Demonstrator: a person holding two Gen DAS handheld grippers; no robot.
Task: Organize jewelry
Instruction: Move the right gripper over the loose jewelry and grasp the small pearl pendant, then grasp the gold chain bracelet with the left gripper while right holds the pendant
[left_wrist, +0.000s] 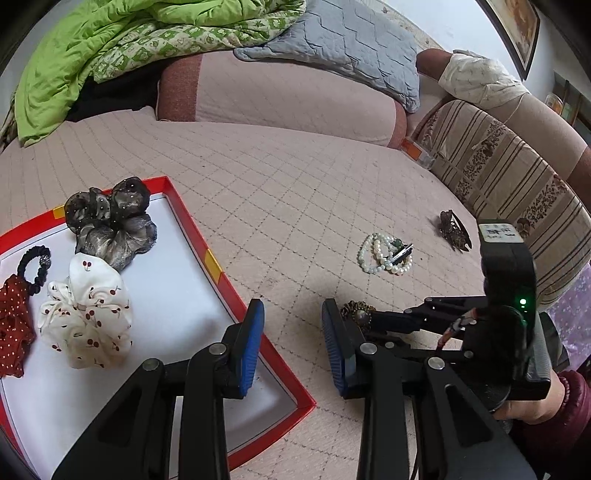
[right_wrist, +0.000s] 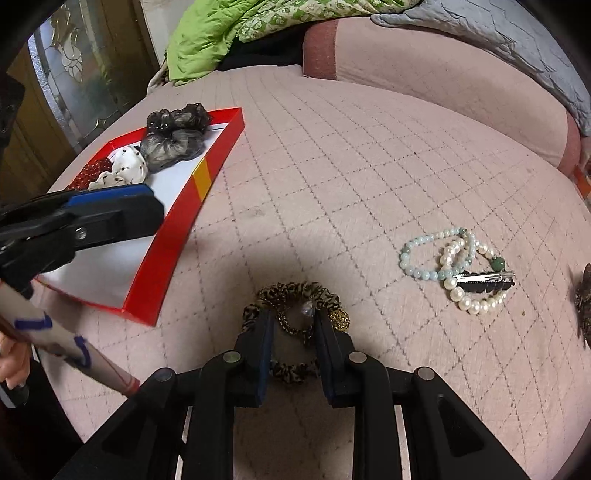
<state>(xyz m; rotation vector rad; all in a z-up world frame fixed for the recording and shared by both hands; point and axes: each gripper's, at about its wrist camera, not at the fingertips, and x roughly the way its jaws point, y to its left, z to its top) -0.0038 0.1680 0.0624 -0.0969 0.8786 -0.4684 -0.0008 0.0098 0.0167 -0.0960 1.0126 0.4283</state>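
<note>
A red box lid with a white floor (left_wrist: 212, 260) (right_wrist: 201, 179) lies on the pink quilted bed. It holds a grey-black scrunchie (left_wrist: 114, 225), a white cherry scrunchie (left_wrist: 88, 314), a red dotted scrunchie (left_wrist: 11, 325) and a black hair tie (left_wrist: 35, 267). My left gripper (left_wrist: 291, 343) is open and empty, over the lid's right edge. My right gripper (right_wrist: 293, 332) has its fingers down around a leopard-print hair tie (right_wrist: 295, 291) with a pearl and a gold bead, jaws still apart. Pearl and green bead bracelets with a black feather clip (right_wrist: 461, 266) (left_wrist: 386, 254) lie to the right.
A brown hair claw (left_wrist: 454, 230) (right_wrist: 585, 302) lies further right. Pink bolster pillow (left_wrist: 280, 92), grey quilted pillow (left_wrist: 351, 44) and green blanket (left_wrist: 92, 48) lie at the back. A striped sofa arm (left_wrist: 517, 177) borders the right side. A glass-panelled cabinet (right_wrist: 74, 74) stands left.
</note>
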